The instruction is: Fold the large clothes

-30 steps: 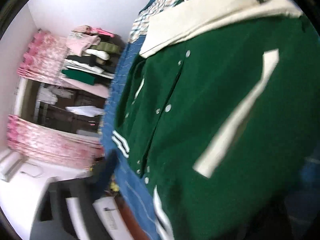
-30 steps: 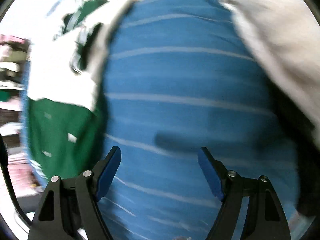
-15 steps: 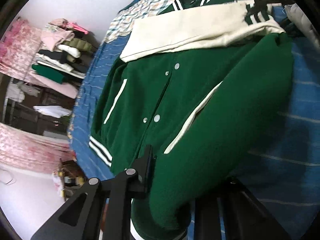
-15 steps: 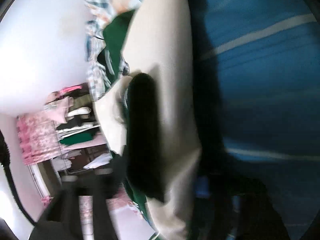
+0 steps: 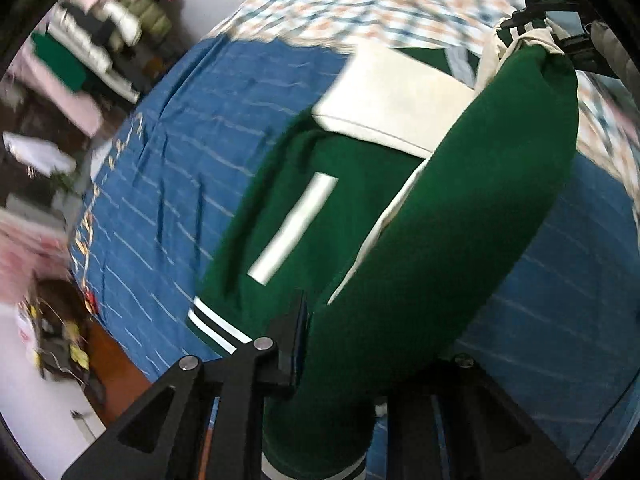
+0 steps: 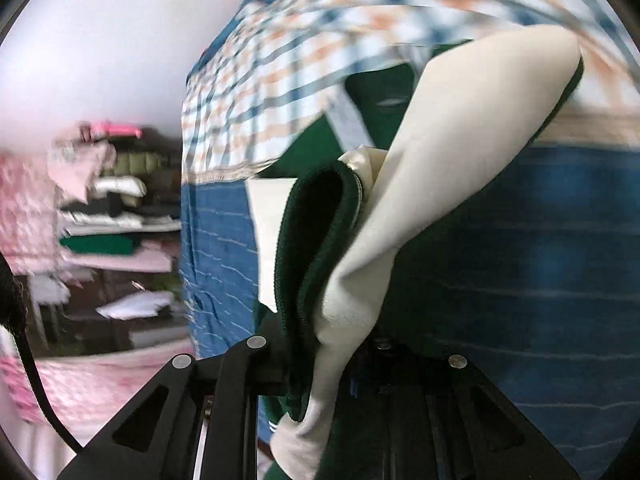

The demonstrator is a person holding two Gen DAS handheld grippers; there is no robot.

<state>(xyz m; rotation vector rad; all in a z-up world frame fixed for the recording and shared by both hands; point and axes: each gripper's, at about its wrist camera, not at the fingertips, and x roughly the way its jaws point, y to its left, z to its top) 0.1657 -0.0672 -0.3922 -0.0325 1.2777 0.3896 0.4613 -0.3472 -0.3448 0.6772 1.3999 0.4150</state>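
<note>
We hold the green varsity jacket (image 5: 460, 216) over the blue striped bedsheet (image 5: 168, 184): left gripper (image 5: 340, 360) clamped on the hem side, right gripper (image 6: 328, 360) clamped on the cream sleeve (image 6: 440, 168). One side is lifted mid-fold; the far half lies flat, and further folds remain.

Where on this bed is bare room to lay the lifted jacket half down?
Free: the blue striped bedsheet between the green varsity jacket and the bed's left edge, and a strip right of the lifted fold. Crowded: the top, where the checked blanket meets the cream sleeve.
</note>
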